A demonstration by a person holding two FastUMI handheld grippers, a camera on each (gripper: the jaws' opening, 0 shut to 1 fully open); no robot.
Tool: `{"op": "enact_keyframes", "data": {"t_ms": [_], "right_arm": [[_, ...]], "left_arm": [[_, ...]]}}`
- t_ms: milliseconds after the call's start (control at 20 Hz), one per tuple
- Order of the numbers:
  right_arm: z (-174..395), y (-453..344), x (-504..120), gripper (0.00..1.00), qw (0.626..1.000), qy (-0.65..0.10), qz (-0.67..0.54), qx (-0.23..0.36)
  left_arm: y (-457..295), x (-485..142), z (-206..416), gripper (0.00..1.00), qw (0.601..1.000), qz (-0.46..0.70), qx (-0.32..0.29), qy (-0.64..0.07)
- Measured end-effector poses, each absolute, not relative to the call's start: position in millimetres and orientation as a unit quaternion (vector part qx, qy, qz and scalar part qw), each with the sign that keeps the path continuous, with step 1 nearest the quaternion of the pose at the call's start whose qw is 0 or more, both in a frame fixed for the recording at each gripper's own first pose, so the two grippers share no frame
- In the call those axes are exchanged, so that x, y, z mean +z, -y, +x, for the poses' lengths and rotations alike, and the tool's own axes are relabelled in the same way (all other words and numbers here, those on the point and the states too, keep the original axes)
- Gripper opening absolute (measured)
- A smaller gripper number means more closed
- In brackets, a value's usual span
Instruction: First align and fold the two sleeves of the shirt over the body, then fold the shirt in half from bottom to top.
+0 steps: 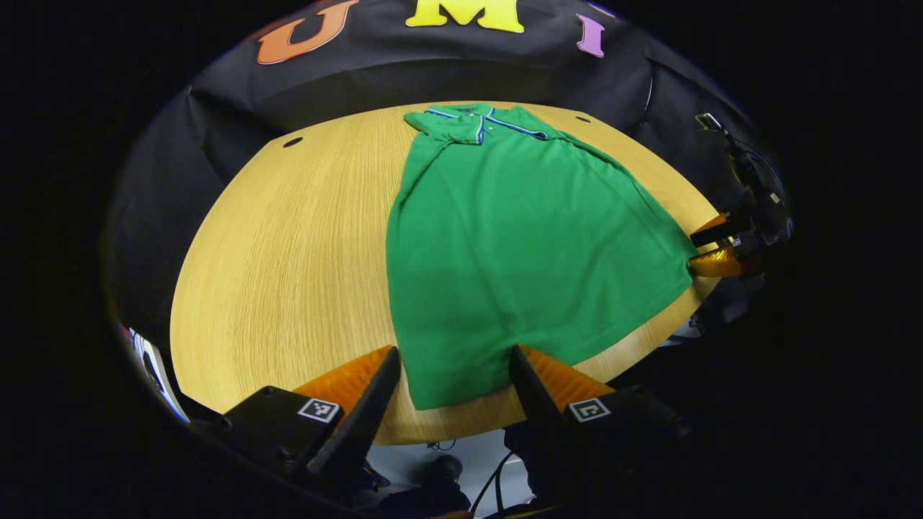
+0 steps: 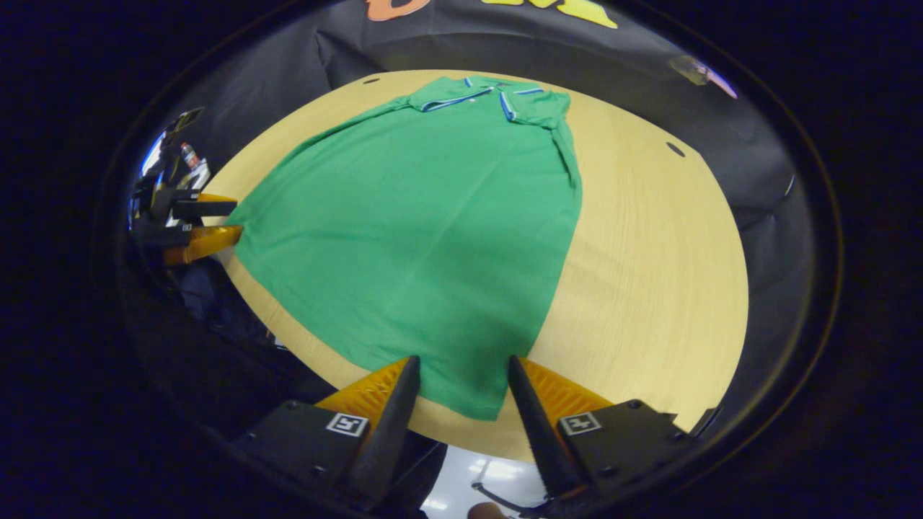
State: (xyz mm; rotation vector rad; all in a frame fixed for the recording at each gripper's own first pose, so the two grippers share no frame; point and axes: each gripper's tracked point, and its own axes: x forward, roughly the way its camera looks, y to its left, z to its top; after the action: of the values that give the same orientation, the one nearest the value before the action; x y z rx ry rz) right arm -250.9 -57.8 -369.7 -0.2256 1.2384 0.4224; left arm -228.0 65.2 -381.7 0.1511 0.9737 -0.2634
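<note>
Wood-grain round table (image 1: 288, 259) backed by black cloth wall (image 1: 433, 79); small dark holes near its far rim. Green shirt (image 1: 519, 245) lies flat, collar at far side, sleeves folded in over the body. Left gripper (image 1: 454, 375): jaws spread, one bottom corner of the hem between them, not pinched. Right gripper (image 2: 458, 378): jaws spread, the other hem corner between them. Cables hang below the near table edge.

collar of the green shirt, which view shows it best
The left gripper view: the collar lies nearly head-on at the far table edge, its striped trim clear. The right gripper view shows the same collar a bit dimmer and more slanted.
</note>
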Motion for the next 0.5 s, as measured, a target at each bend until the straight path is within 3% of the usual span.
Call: {"op": "enact_keyframes", "data": {"t_ms": [50,150,250,300,500], "right_arm": [[-250.9,54.7,-368.5,0.63,0.785,-0.571,-0.113,0.21],[-249.0,56.3,-368.7,0.31,0.781,-0.575,-0.11,0.219],[-246.0,58.5,-368.0,0.14,0.782,-0.583,-0.082,0.205],[-243.7,57.6,-368.7,0.04,0.783,-0.587,-0.059,0.198],[-238.5,59.1,-364.7,0.04,0.78,-0.601,0.015,0.173]], "left_arm": [[-61.3,-380.9,-228.3,0.74,0.874,0.07,-0.131,-0.464],[-54.6,-382.4,-224.3,0.53,0.87,0.073,-0.153,-0.462],[-52.0,-381.1,-218.8,0.15,0.872,0.053,-0.152,-0.463],[-50.6,-378.8,-218.5,0.11,0.871,0.029,-0.145,-0.469],[-39.3,-370.5,-213.3,0.04,0.853,-0.043,-0.157,-0.496]]}}
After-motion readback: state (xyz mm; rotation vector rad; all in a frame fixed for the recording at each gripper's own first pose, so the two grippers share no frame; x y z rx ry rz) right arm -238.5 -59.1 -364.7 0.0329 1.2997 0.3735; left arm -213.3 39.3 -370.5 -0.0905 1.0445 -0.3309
